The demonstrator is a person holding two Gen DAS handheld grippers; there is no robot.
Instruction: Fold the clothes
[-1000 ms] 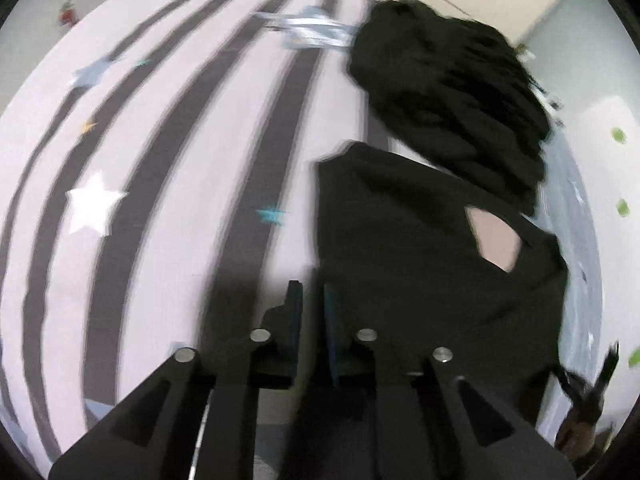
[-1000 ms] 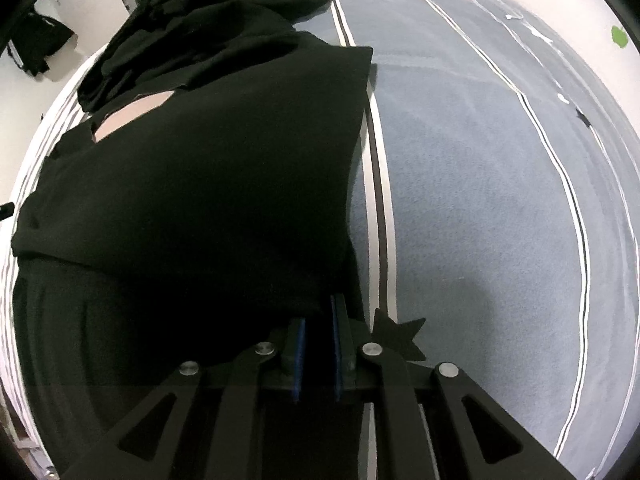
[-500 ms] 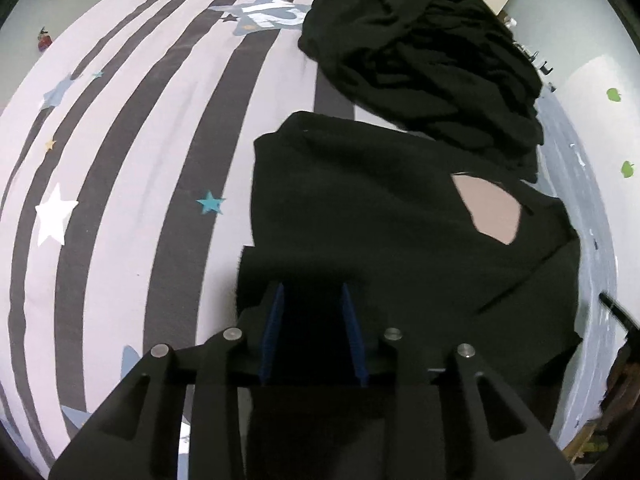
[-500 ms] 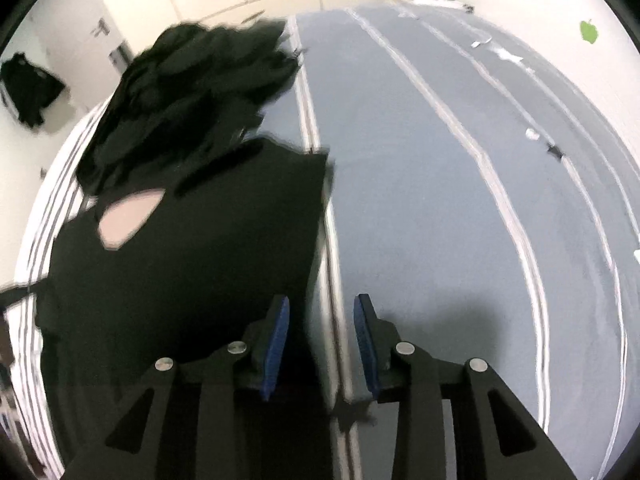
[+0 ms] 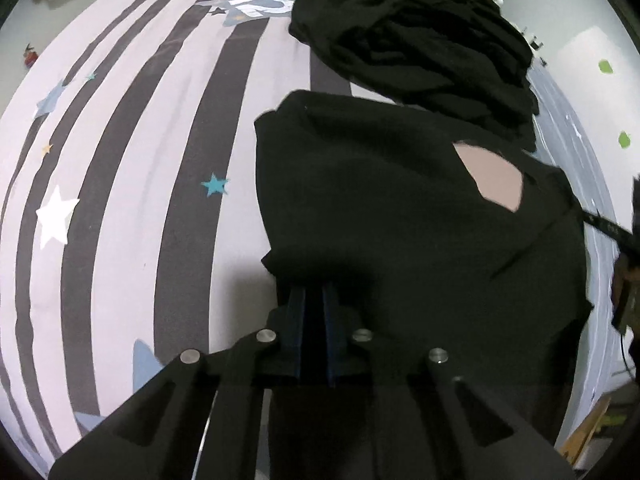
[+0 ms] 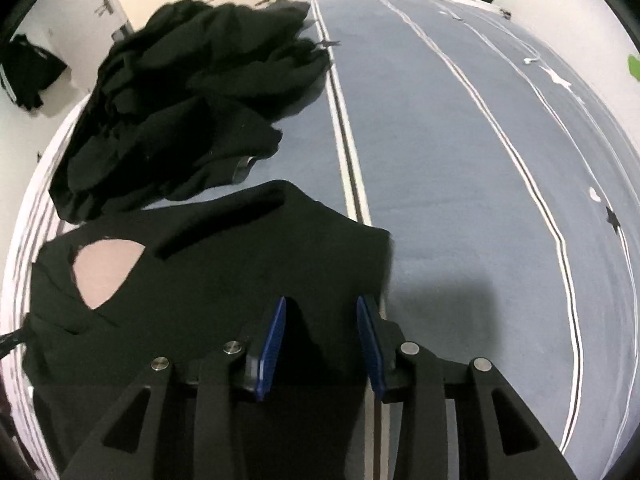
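A black garment [image 5: 380,200] lies flat on the bed, and pale sheet shows through its neck opening [image 5: 496,178]. My left gripper [image 5: 314,292] is shut on the black garment at its near left edge, with dark cloth pinched between the blue pads. In the right wrist view the same garment [image 6: 220,272] fills the lower left. My right gripper [image 6: 320,300] hangs open just above the cloth near its right edge; the blue pads [image 6: 276,332] stand apart and press on nothing.
A heap of crumpled black clothes [image 5: 420,40] [image 6: 180,100] lies just beyond the flat garment. The bed cover is striped grey and white with stars [image 5: 120,160] on the left and blue with thin lines [image 6: 460,180] on the right. A black bag [image 6: 24,72] hangs by the wall.
The left jaws opened over the garment's near edge, then closed on it. The right jaws opened, and that gripper slid sideways over the garment's right side.
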